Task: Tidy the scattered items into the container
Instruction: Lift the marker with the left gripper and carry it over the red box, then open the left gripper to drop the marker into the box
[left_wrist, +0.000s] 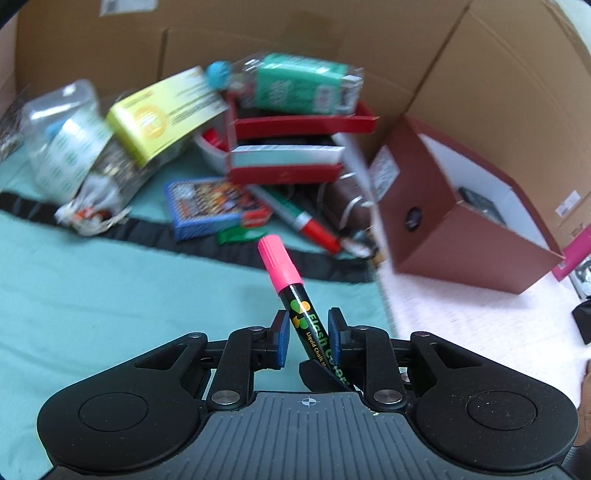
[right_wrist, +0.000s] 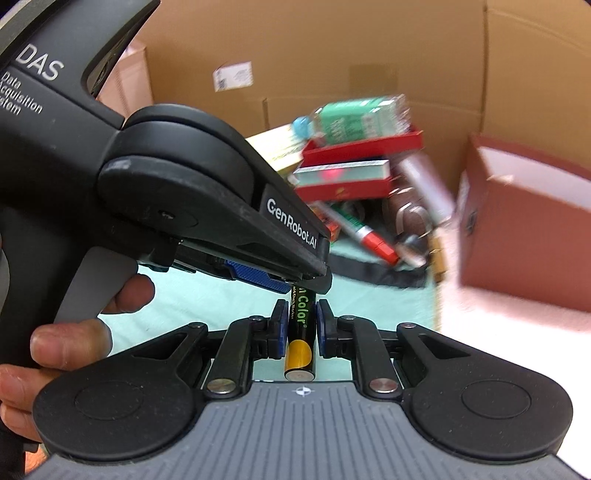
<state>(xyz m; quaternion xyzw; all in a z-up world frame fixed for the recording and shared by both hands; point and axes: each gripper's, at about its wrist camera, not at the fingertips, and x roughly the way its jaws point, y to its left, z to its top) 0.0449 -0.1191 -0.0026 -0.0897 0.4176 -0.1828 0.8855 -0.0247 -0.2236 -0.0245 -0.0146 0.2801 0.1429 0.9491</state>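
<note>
A black chalk marker with a pink cap (left_wrist: 291, 291) passes between the pads of both grippers. My left gripper (left_wrist: 306, 338) is open, a gap showing on the marker's left side. My right gripper (right_wrist: 302, 325) is shut on the marker's tail end (right_wrist: 301, 347), just under the left gripper's body (right_wrist: 207, 206). The brown open box (left_wrist: 461, 221) stands to the right on the white surface and also shows in the right wrist view (right_wrist: 524, 221). Scattered items are piled ahead on the teal cloth (left_wrist: 110, 295).
The pile holds red and white boxes (left_wrist: 291, 147), a green-labelled bottle (left_wrist: 295, 83), a yellow box (left_wrist: 166, 114), a blue card pack (left_wrist: 214, 206), a red-green marker (left_wrist: 303, 221) and a clear bottle (left_wrist: 66, 144). Cardboard walls (left_wrist: 332, 33) stand behind.
</note>
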